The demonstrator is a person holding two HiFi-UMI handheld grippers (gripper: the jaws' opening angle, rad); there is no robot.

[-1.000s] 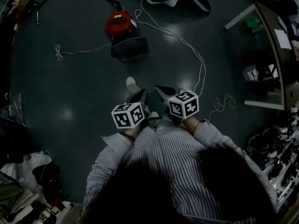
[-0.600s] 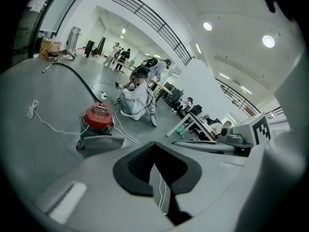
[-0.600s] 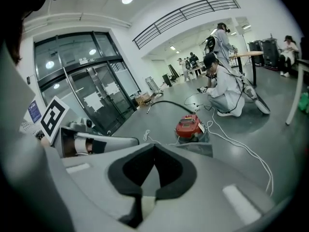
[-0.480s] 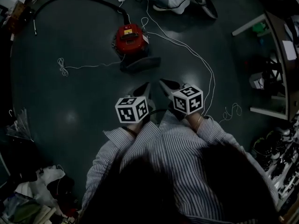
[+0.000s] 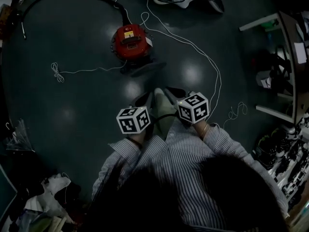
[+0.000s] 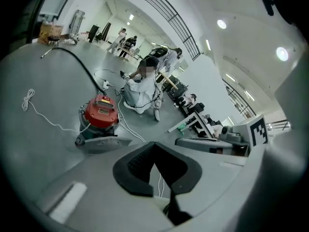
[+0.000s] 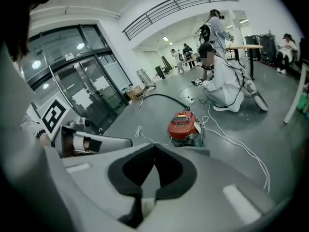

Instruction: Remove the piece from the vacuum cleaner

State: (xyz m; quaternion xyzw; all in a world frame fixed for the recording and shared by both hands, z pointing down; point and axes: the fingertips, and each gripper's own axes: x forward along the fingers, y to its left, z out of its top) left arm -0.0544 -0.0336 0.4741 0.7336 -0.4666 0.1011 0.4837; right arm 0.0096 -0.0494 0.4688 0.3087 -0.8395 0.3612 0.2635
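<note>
Before 1 red vacuum cleaner [image 5: 129,41], left gripper [image 6: 154,149] and right gripper [image 7: 154,149] hang clenched, empty

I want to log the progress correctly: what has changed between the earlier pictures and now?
The left gripper and the right gripper moved forward with the person, toward the red vacuum cleaner, which is now nearer to them. Nothing was taken hold of or let go. Both stay shut and empty, side by side.

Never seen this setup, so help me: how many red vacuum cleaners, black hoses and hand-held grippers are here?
Round red vacuum cleaner: 1
Thick black hose: 1
Grey hand-held grippers: 2, left hand-held gripper and right hand-held gripper
Total: 4
</note>
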